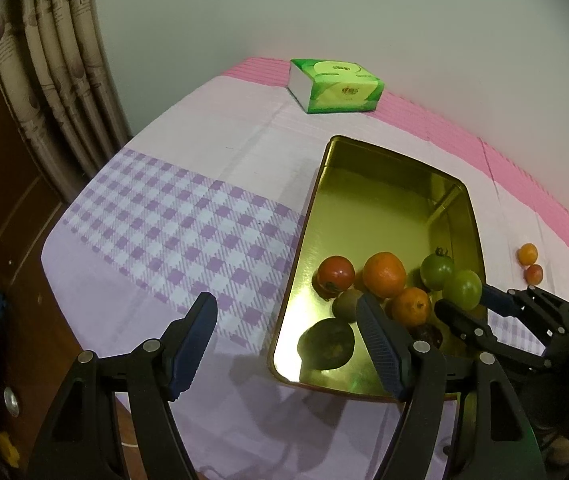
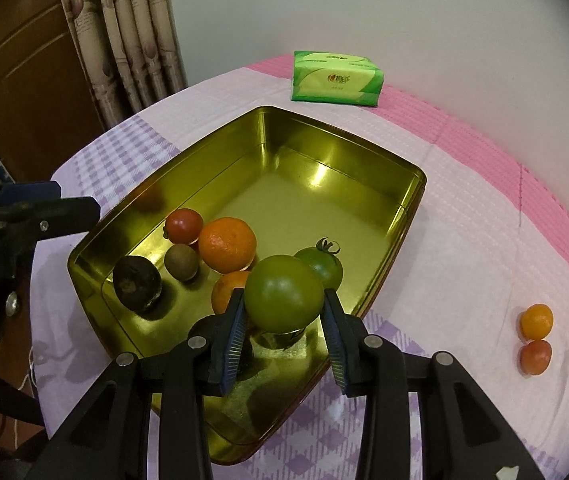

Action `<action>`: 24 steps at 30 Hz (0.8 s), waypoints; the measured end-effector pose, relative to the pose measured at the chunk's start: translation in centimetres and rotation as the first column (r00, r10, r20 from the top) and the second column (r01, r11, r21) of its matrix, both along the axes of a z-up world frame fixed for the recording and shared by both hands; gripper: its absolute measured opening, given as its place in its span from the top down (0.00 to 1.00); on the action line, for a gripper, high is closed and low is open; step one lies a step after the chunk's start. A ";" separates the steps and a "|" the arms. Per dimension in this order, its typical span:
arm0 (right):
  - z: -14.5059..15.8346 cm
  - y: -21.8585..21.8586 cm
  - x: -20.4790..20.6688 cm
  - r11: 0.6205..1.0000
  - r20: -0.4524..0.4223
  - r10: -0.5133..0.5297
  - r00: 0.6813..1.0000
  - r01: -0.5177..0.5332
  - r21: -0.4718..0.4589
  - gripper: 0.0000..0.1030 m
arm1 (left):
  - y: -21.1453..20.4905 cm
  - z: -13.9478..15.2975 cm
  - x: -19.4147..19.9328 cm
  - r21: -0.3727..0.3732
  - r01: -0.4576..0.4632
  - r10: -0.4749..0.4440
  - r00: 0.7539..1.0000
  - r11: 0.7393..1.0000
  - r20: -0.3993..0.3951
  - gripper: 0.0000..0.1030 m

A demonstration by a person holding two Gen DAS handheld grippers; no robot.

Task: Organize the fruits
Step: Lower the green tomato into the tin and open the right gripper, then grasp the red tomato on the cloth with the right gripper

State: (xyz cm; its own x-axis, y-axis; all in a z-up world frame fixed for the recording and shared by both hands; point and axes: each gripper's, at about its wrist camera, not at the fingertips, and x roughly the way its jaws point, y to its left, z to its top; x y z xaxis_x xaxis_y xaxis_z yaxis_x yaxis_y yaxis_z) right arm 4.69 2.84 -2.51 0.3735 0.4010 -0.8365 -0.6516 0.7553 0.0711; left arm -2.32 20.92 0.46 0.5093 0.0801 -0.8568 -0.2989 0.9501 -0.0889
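Right wrist view, right gripper (image 2: 284,316) clamping green tomato (image 2: 283,293) above gold tray (image 2: 84,256), left gripper (image 1: 288,344) wide open, empty.

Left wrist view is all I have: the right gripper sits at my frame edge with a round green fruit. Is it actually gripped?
Observer: Yes. The right wrist view shows the right gripper with both blue ribbed pads pressed against the sides of the round green fruit, held over the near end of the gold metal tin.
Operator: Anything crowding the drop spot?
Observer: A small orange fruit lies in the tin just behind one pad, which partly hides it.
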 end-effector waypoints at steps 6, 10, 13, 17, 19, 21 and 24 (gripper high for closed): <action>0.5 -0.3 0.1 1.000 0.008 -0.010 1.000 0.010 0.017 0.61 | -0.2 -0.1 0.0 0.003 0.004 -0.004 1.000 1.000 -0.004 0.30; 1.6 -1.5 0.1 0.997 0.027 -0.036 0.999 0.034 0.064 0.61 | -0.4 -0.1 0.1 0.008 0.012 -0.012 1.000 1.000 -0.002 0.30; 2.5 -4.0 0.4 0.991 0.052 -0.098 0.994 0.092 0.092 0.61 | -0.3 -0.2 0.2 0.011 0.015 -0.015 1.000 1.000 -0.003 0.30; 2.2 -9.8 2.0 0.969 0.065 -0.241 0.968 0.235 0.081 0.60 | -0.3 -0.2 0.2 0.009 0.014 -0.014 1.000 1.000 -0.004 0.30; 1.5 -12.6 3.0 0.949 0.066 -0.312 0.948 0.309 0.056 0.60 | -0.4 -0.3 0.1 0.013 0.017 -0.017 1.000 1.000 -0.006 0.30; 0.7 -15.3 3.9 0.924 0.051 -0.382 0.923 0.380 0.035 0.60 | -0.5 -0.3 0.1 0.018 0.019 -0.019 1.000 1.000 -0.009 0.30; -0.8 -19.1 5.4 0.882 0.034 -0.471 0.882 0.470 0.018 0.60 | -0.9 -0.5 0.1 0.034 0.033 -0.033 0.999 0.999 -0.014 0.30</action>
State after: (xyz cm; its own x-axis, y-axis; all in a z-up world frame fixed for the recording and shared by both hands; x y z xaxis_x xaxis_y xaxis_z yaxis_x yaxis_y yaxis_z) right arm 10.04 -16.26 -3.32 0.5499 0.1777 -0.8161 -0.2219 0.9731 0.0624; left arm -2.18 20.05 -0.01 0.5005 0.0930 -0.8607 -0.2684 0.9619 -0.0521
